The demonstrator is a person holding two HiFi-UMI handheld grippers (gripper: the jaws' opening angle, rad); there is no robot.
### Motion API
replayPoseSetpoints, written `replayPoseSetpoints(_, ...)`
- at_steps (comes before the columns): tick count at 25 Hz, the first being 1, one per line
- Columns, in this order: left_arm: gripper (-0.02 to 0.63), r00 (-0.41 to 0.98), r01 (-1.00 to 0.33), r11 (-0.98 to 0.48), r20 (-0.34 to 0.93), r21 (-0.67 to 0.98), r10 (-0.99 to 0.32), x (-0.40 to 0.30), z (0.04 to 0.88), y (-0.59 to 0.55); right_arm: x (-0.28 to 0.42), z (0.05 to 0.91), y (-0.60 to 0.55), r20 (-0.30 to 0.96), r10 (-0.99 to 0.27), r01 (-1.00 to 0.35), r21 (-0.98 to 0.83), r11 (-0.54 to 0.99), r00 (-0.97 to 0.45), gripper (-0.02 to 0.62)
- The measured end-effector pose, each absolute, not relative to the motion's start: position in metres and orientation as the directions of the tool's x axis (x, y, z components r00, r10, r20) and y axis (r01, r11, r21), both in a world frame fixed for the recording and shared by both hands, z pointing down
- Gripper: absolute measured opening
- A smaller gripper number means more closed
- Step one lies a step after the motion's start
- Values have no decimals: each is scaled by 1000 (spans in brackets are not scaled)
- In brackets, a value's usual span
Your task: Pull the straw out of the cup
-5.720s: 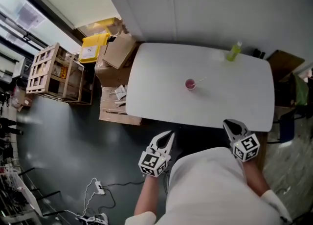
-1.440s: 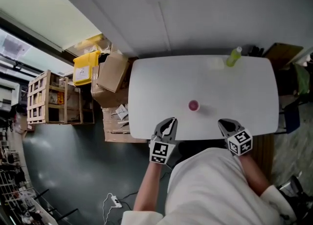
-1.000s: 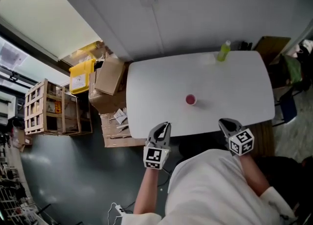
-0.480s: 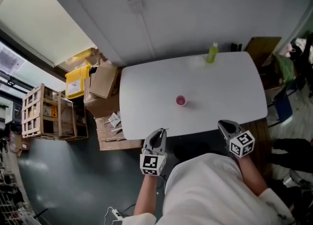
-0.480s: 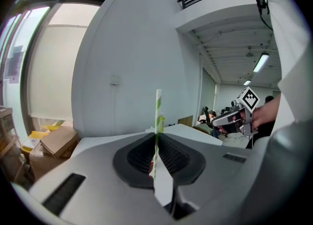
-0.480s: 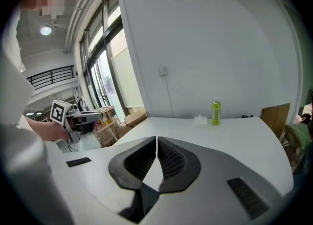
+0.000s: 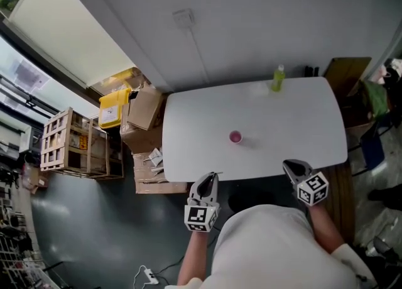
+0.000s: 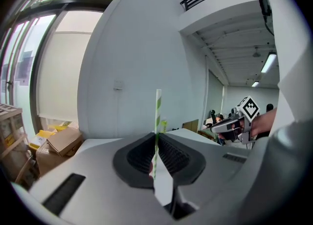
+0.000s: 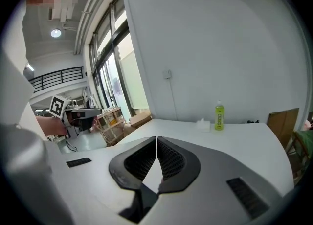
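Table (image 7: 276,118): white, set against the far wall, with its near edge just ahead of both grippers.
Crate (image 7: 69,143): wooden, on the floor well left of the table.
Boxes (image 7: 146,107): cardboard, stacked at the table's left end.
Bin (image 7: 114,109): yellow, just left of the boxes.
Left gripper (image 8: 157,141): at the near edge, toward the table's left end. Its jaws are nearly together and pinch the straw.
Right gripper (image 9: 156,143): at the near edge, toward the table's right end. Its jaws are pressed together with nothing between them.
Bottle (image 7: 277,79): green, upright at the far edge, right of centre.
Cup (image 7: 235,136): pink, alone near the middle of the table, between the two grippers in left-right terms and farther out than both. It is well apart from each gripper.
Straw (image 8: 158,116): green-and-white striped, upright between the left gripper's jaws, with its top well above them. It is out of the cup and away from it, on the cup's near-left side.
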State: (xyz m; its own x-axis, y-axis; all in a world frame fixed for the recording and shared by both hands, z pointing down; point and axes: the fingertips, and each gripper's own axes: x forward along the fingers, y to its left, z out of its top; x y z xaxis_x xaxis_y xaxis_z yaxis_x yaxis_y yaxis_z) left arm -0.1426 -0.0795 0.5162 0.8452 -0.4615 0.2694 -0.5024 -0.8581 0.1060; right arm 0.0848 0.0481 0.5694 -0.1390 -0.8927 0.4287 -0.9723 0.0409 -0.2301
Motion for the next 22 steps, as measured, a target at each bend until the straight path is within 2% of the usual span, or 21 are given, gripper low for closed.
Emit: replayPoseSetpoints(22,25,836,-518,-849,269,101,-478,-143,505,-63,90,563,66,401,-903,-968,-245,54,-152,37)
